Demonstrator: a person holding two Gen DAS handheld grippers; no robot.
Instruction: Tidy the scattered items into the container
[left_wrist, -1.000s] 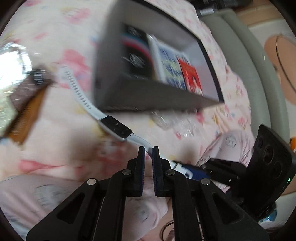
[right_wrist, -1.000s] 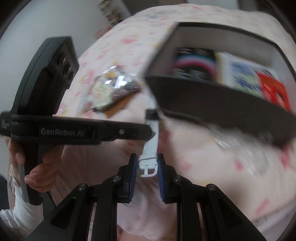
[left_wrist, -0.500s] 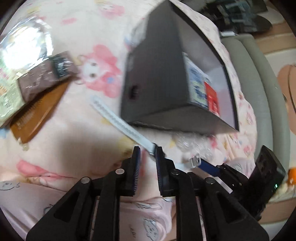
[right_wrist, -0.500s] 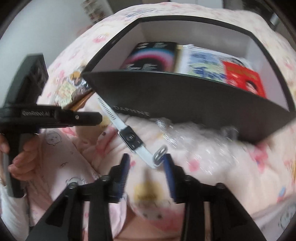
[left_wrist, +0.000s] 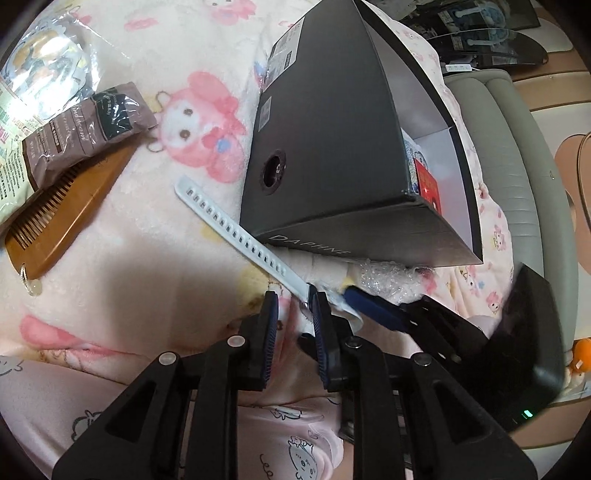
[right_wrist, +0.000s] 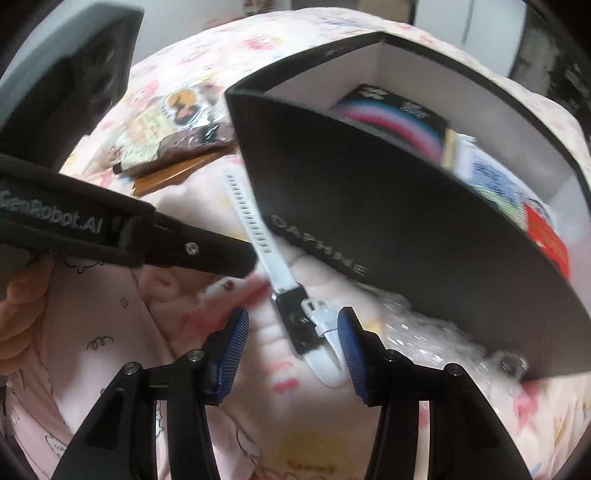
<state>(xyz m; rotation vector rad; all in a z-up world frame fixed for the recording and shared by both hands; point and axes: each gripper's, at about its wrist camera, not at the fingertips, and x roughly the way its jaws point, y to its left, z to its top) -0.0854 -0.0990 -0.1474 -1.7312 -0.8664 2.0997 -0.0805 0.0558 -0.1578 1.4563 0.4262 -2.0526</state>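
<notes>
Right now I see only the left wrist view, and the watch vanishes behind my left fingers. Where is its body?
Observer: The watch lies on the blanket, with its black body between the open fingers of the right gripper and nearer the right-hand one.
Operator: And the buckle end?
Observer: The buckle strap curls beside the body, close to that right-hand pad.
Operator: What sits at the box's far end?
Observer: Inside the box there is a black packet with pink stripes.
</notes>
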